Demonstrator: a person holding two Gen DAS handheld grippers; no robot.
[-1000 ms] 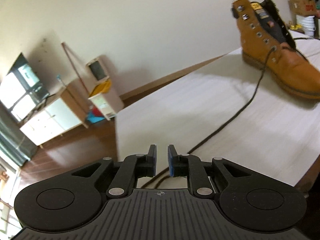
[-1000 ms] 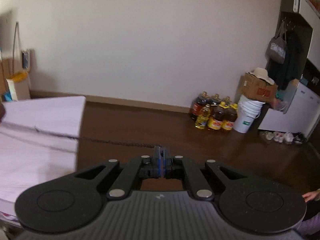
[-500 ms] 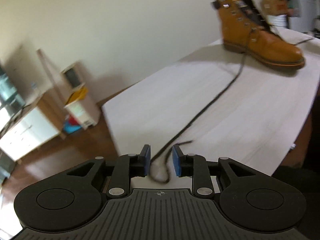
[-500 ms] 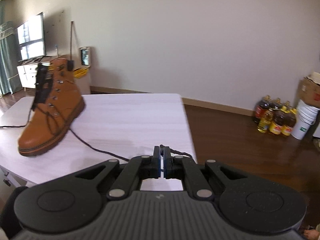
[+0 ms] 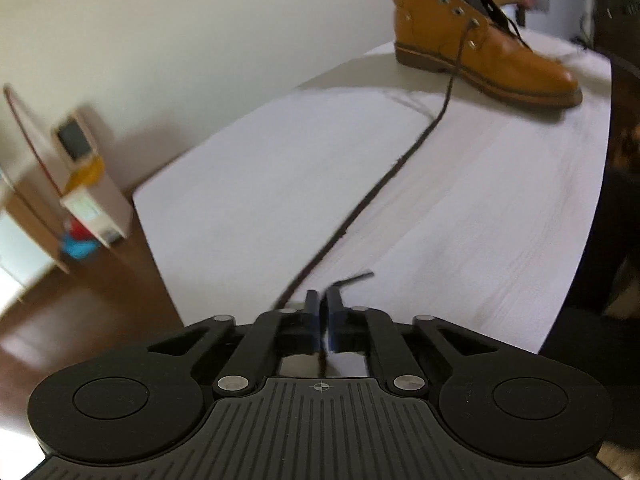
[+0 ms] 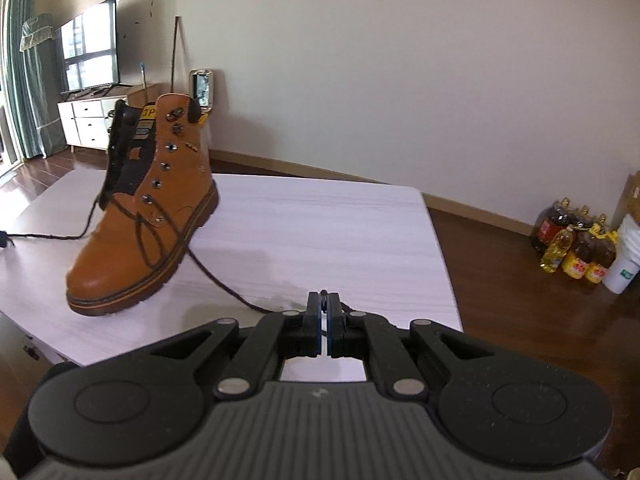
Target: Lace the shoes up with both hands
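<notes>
A tan leather boot stands on the white table, far right in the left wrist view and at the left in the right wrist view. Its dark lace runs from an eyelet across the table to my left gripper, which is shut on the lace near its end. The lace's other end runs from the boot to my right gripper, which is shut on it. Lower eyelets are crossed with lace; upper ones are empty.
The table's left edge drops to a wooden floor. A small cabinet stands by the wall. Oil bottles and a white bucket sit on the floor at right. A TV on a white sideboard is far left.
My left gripper has closed from open onto the lace. My right gripper swung left from the floor view toward the boot, still shut on its lace end.
</notes>
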